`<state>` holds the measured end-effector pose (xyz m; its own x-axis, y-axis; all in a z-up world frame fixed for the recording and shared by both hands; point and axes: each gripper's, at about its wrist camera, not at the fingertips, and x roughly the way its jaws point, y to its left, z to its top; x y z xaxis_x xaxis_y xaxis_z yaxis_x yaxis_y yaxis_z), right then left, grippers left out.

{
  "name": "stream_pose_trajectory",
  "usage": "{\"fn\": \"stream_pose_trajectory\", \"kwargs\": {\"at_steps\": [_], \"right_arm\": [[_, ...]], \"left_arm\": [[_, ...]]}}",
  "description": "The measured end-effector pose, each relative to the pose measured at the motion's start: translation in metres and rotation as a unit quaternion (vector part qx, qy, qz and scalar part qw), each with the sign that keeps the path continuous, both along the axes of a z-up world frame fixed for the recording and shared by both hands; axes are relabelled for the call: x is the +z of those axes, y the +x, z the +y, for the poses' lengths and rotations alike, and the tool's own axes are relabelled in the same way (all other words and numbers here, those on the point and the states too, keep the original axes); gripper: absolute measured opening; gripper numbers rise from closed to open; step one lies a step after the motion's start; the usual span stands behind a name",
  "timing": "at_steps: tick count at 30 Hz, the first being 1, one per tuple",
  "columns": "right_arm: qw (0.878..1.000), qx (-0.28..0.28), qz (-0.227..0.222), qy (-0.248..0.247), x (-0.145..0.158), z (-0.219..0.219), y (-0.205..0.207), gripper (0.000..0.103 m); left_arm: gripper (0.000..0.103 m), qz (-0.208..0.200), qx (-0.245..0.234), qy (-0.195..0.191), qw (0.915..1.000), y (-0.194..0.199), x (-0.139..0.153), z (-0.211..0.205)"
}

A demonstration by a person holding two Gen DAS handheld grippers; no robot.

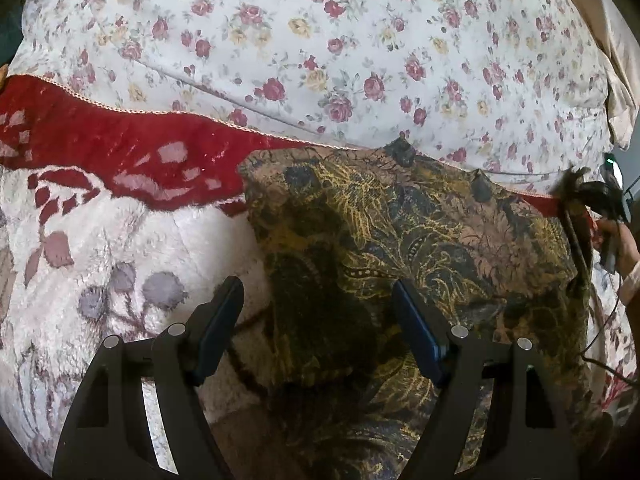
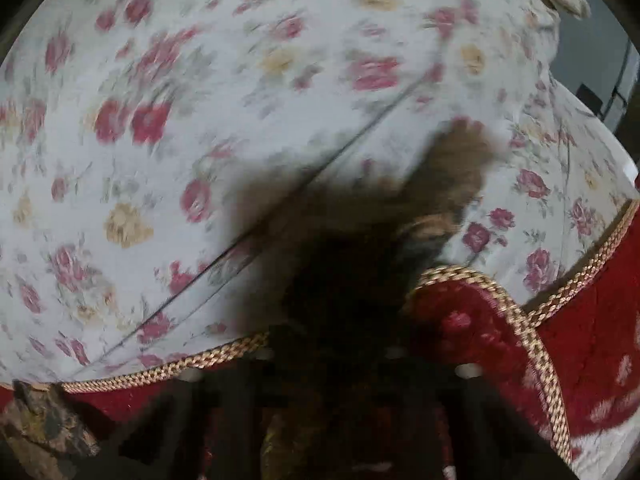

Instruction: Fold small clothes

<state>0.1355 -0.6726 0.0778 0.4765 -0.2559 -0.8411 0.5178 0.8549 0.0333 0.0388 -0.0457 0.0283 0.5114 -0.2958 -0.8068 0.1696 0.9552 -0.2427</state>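
Observation:
A small brown cloth with a gold and dark leafy print (image 1: 420,220) lies spread on the bed cover. My left gripper (image 1: 316,288) hangs open just above its near left part, with nothing between the blue pads (image 1: 416,328). At the far right, my right gripper (image 1: 596,196) is shut on the cloth's far right corner, which stands lifted off the cover. In the right wrist view this corner is a dark, blurred bunch (image 2: 360,240) rising from the jaws and hiding the fingers.
A red and white plush blanket (image 1: 120,148) with a gold braid edge (image 2: 536,344) lies under the cloth. A rose-print sheet (image 1: 320,40) covers the bed beyond. A person's hand (image 1: 624,256) and a black cable (image 1: 600,344) show at the right edge.

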Motion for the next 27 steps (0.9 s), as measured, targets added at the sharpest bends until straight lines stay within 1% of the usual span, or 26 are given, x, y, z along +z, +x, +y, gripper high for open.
{"fn": "stream_pose_trajectory", "kwargs": {"at_steps": [1,2,3,4,5,6,8,9,11,12,13,14,15,16,17,18,19,20,21,22,23,24,26,27], "right_arm": [[0.999,0.006,-0.024,0.02,0.009,-0.005,-0.009,0.003],[0.997,0.019,-0.053,0.051,0.022,-0.01,-0.019,0.002],[0.993,0.033,-0.078,0.079,0.034,-0.011,-0.028,0.002],[0.99,0.045,-0.095,0.097,0.044,-0.009,-0.034,0.002],[0.984,0.065,-0.116,0.12,0.057,-0.005,-0.04,0.002],[0.972,0.1,-0.145,0.155,0.074,0.005,-0.048,0.002],[0.955,0.153,-0.171,0.186,0.101,0.032,-0.057,0.002],[0.942,0.188,-0.182,0.21,0.116,0.053,-0.062,0.002],[0.907,0.265,-0.196,0.262,0.141,0.098,-0.067,0.002],[0.892,0.298,-0.194,0.277,0.152,0.124,-0.067,0.002],[0.871,0.345,-0.188,0.295,0.164,0.156,-0.067,0.002],[0.854,0.381,-0.179,0.307,0.171,0.185,-0.066,0.002],[0.833,0.423,-0.164,0.315,0.177,0.218,-0.065,0.002],[0.813,0.464,-0.147,0.32,0.182,0.253,-0.064,0.002],[0.797,0.492,-0.131,0.325,0.183,0.279,-0.065,0.002],[0.777,0.523,-0.113,0.332,0.179,0.307,-0.063,0.002],[0.76,0.549,-0.097,0.333,0.175,0.331,-0.06,0.002],[0.753,0.569,-0.078,0.321,0.163,0.356,-0.053,0.002],[0.757,0.576,-0.057,0.304,0.147,0.378,-0.043,0.002],[0.765,0.575,-0.032,0.286,0.124,0.395,-0.029,0.002],[0.779,0.571,-0.007,0.259,0.101,0.408,-0.017,0.002],[0.797,0.56,0.025,0.227,0.074,0.422,-0.004,0.002],[0.83,0.517,0.09,0.189,0.019,0.431,0.023,0.002],[0.841,0.497,0.109,0.185,0.003,0.428,0.031,0.002]], "left_arm": [[0.077,-0.002,0.002,-0.002,1.0,0.0,0.002,0.001],[0.077,-0.006,0.003,-0.004,1.0,-0.001,0.004,0.002],[0.077,-0.009,0.004,-0.006,0.9999,-0.002,0.006,0.003],[0.077,-0.014,0.006,-0.007,0.9999,-0.003,0.009,0.004],[0.077,-0.021,0.008,-0.009,0.9997,-0.005,0.013,0.007],[0.077,-0.025,0.01,-0.011,0.9996,-0.006,0.016,0.009],[0.077,-0.036,0.018,-0.019,0.999,-0.008,0.022,0.014],[0.077,-0.042,0.023,-0.023,0.9986,-0.01,0.025,0.019],[0.077,-0.051,0.028,-0.028,0.9979,-0.012,0.03,0.024],[0.077,-0.058,0.032,-0.031,0.9973,-0.013,0.033,0.028],[0.077,-0.064,0.037,-0.036,0.9966,-0.015,0.036,0.032],[0.077,-0.068,0.04,-0.041,0.996,-0.015,0.038,0.035],[0.077,-0.073,0.044,-0.048,0.9952,-0.016,0.041,0.04],[0.077,-0.08,0.05,-0.06,0.9937,-0.018,0.045,0.046],[0.077,-0.084,0.052,-0.067,0.9928,-0.019,0.048,0.049],[0.077,-0.094,0.055,-0.082,0.9906,-0.02,0.052,0.056],[0.077,-0.1,0.058,-0.093,0.989,-0.021,0.055,0.06],[0.077,-0.105,0.06,-0.103,0.9873,-0.022,0.057,0.064],[0.077,-0.112,0.063,-0.118,0.9847,-0.022,0.059,0.069],[0.077,-0.113,0.065,-0.125,0.9836,-0.022,0.06,0.072],[0.077,-0.108,0.067,-0.128,0.9835,-0.02,0.058,0.074],[0.077,-0.103,0.068,-0.127,0.9842,-0.018,0.057,0.074],[0.077,-0.094,0.068,-0.12,0.9859,-0.014,0.054,0.073],[0.077,-0.091,0.068,-0.118,0.9865,-0.012,0.052,0.073]]}}
